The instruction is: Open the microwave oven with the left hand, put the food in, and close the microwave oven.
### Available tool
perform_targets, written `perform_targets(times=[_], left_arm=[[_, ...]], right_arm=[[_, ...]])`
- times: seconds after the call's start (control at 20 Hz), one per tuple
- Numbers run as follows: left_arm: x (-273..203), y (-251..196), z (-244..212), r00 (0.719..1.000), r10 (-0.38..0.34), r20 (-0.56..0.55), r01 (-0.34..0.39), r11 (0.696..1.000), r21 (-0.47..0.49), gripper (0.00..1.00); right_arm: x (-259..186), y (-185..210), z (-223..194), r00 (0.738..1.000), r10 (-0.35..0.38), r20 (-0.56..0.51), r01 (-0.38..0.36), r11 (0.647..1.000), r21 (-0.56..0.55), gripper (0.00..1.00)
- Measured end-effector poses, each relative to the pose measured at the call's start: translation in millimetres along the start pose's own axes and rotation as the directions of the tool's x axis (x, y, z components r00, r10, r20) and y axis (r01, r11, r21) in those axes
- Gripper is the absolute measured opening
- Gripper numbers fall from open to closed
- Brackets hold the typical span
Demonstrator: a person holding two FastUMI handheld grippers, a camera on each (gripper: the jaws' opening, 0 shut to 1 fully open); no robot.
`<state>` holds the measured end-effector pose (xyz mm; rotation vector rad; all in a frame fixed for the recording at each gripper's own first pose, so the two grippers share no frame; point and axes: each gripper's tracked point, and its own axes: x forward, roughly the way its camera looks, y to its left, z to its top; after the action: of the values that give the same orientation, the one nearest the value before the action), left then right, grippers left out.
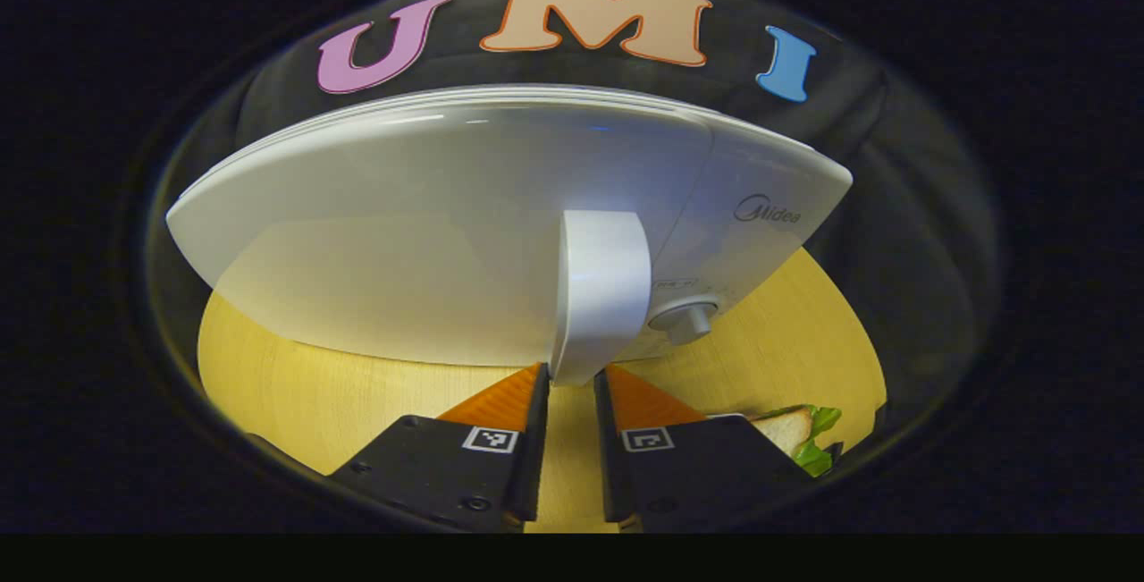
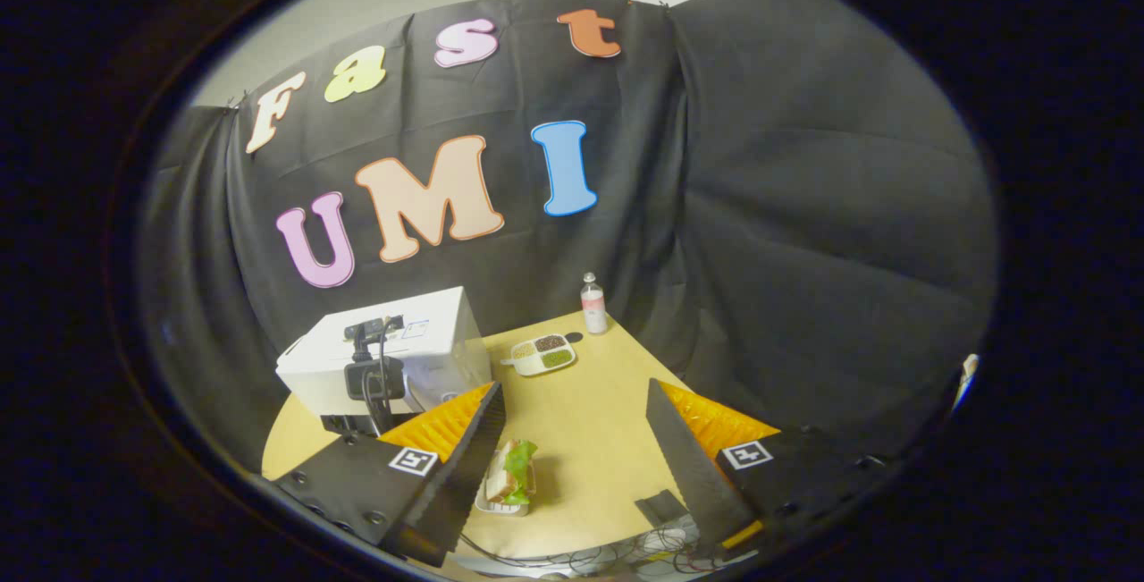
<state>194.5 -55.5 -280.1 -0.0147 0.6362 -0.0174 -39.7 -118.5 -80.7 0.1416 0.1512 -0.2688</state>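
Left gripper (image 1: 572, 381) brackets the handle's (image 1: 601, 296) lower end, jaws narrow but not clearly pressing; a pull could slip off. Right gripper (image 2: 572, 439) hangs wide open above the sandwich (image 2: 511, 473). Beyond, the microwave (image 2: 420, 332) is closed.

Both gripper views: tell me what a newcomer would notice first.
In the left gripper view, the white microwave looms close, its door handle just ahead of the left gripper. In the right gripper view, the open right gripper hangs over the wooden table, above a sandwich near the front edge.
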Motion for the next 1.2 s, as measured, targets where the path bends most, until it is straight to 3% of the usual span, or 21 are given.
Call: perform_targets(times=[0.05,0.45,0.7,0.75,0.85,0.9,0.95,1.05,1.1,1.15,1.2], left_arm=[[-0.2,-0.4,-1.0,1.000,-0.002,-0.006,0.002,1.000,0.009,0.25],[-5.1,0.4,-4.3,0.998,0.032,0.050,-0.030,0.999,-0.029,0.11],[-22.9,2.9,-14.1,0.996,0.052,0.074,-0.050,0.998,-0.034,0.07],[-29.1,9.1,-9.5,0.990,0.052,0.130,-0.052,0.999,-0.006,0.00],[-33.0,16.9,-21.5,0.991,0.037,0.127,-0.042,0.998,0.037,0.00],[-35.8,17.1,-30.5,0.995,0.019,0.099,-0.022,0.999,0.032,0.00],[-37.8,18.2,-33.3,0.995,0.006,0.099,-0.007,1.000,0.014,0.01],[-40.4,18.9,-34.5,0.994,-0.017,0.105,0.018,1.000,-0.009,0.02],[-41.8,18.2,-34.4,0.994,-0.025,0.111,0.027,1.000,-0.013,0.07],[-41.3,15.8,-31.6,0.992,-0.036,0.120,0.037,0.999,-0.008,0.27],[-40.9,13.4,-28.8,0.991,-0.042,0.125,0.041,0.999,0.007,0.31]], right_arm=[[2.1,1.4,-0.7,1.000,0.006,-0.002,-0.006,1.000,-0.002,0.99],[6.1,15.1,-14.4,0.997,0.058,-0.047,-0.058,0.998,-0.008,0.99],[2.9,19.0,-27.8,0.994,0.069,-0.089,-0.070,0.998,-0.005,0.98],[2.8,20.7,-28.7,0.993,0.074,-0.092,-0.074,0.997,-0.001,0.98],[4.8,28.5,-32.1,0.989,0.100,-0.106,-0.098,0.995,0.021,0.98],[4.9,33.5,-34.2,0.986,0.121,-0.116,-0.118,0.993,0.031,0.98],[4.8,38.1,-37.0,0.983,0.138,-0.124,-0.135,0.990,0.035,0.91],[4.8,42.8,-39.3,0.979,0.157,-0.129,-0.155,0.988,0.027,0.91],[4.3,44.1,-40.0,0.978,0.162,-0.131,-0.160,0.987,0.026,0.91],[2.4,45.5,-40.8,0.977,0.167,-0.133,-0.165,0.986,0.028,0.91],[0.7,46.8,-41.3,0.976,0.171,-0.133,-0.168,0.985,0.032,0.90]])
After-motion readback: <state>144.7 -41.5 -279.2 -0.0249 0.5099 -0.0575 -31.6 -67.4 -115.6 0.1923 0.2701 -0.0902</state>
